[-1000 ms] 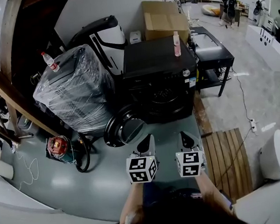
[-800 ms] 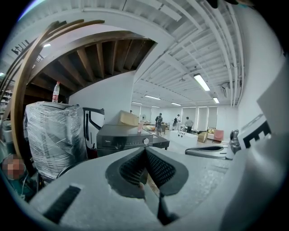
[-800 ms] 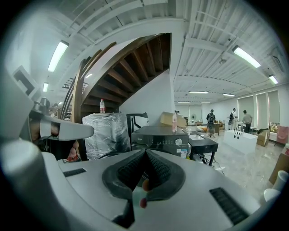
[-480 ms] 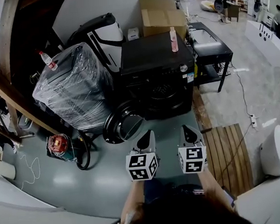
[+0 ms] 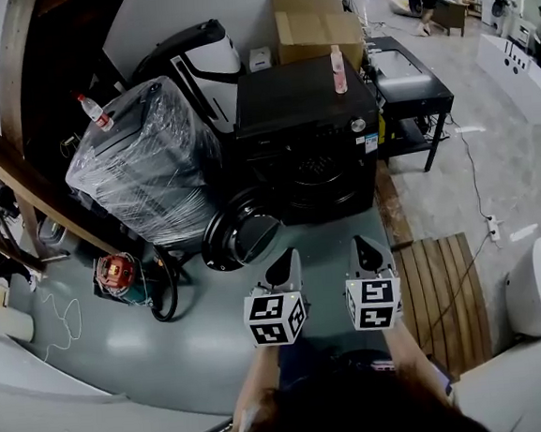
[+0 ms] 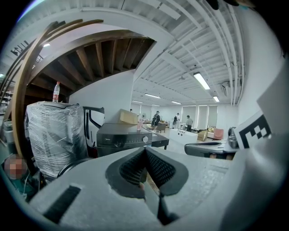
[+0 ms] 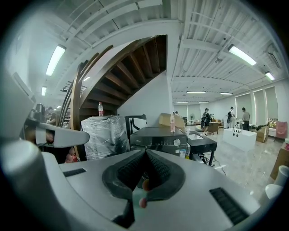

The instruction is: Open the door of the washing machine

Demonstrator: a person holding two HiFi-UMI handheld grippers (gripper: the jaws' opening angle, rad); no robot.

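The black washing machine stands ahead, its round glass door swung wide to the left and leaning near the floor. The dark drum opening is exposed. My left gripper and right gripper hover side by side in front of the machine, well short of it and touching nothing. Both are shut with nothing between the pads. In the left gripper view the machine lies beyond the shut jaw tips. The right gripper view shows the same machine past its tips.
A plastic-wrapped appliance with a bottle on top stands left of the machine. A pink bottle sits on the machine's lid, a cardboard box behind. A black table and a wooden slat platform are to the right.
The head camera has shifted slightly. Both grippers stay shut and almost still, and the door stays open at the left.
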